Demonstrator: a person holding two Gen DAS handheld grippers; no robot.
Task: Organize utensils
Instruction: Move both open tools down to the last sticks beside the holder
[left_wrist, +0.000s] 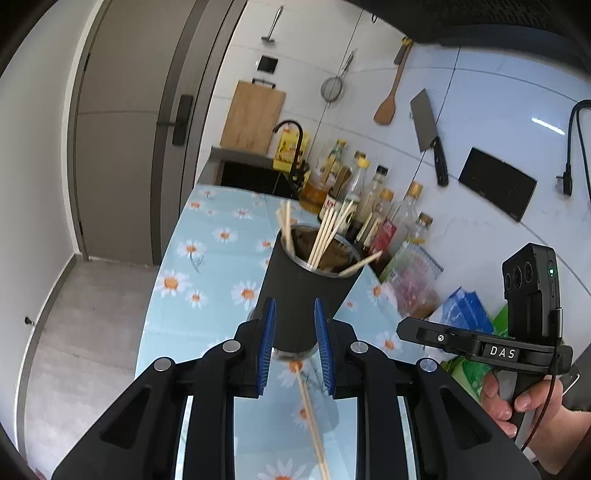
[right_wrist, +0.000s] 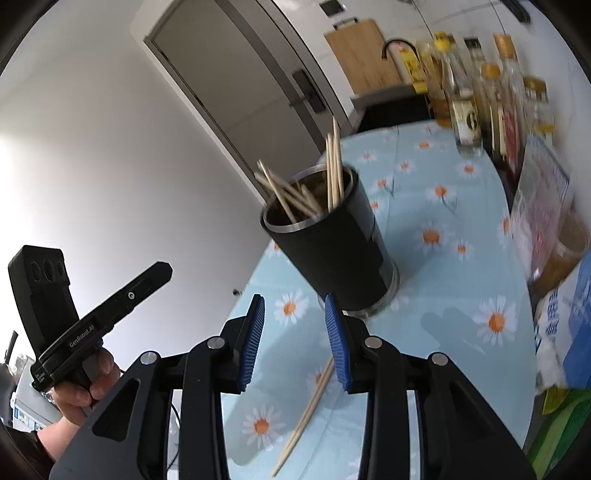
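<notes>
left gripper (left_wrist: 294, 341) read "das" in the left view; right gripper (right_wrist: 294, 341) read "genrobot.ai". both sat partly open, empty. black holder (right_wrist: 328, 240) stood centre on the daisy cloth (right_wrist: 461, 206); loose chopsticks (right_wrist: 304, 410) lay nearer.

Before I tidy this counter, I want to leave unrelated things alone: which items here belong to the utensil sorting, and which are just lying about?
Belongs to the job:
- black chopstick holder
- chopsticks in the holder
- loose chopsticks on the tablecloth

Just lying about:
- condiment bottles
- cleaver and wooden spatula hanging on the wall
- cutting board
- blue carton
</notes>
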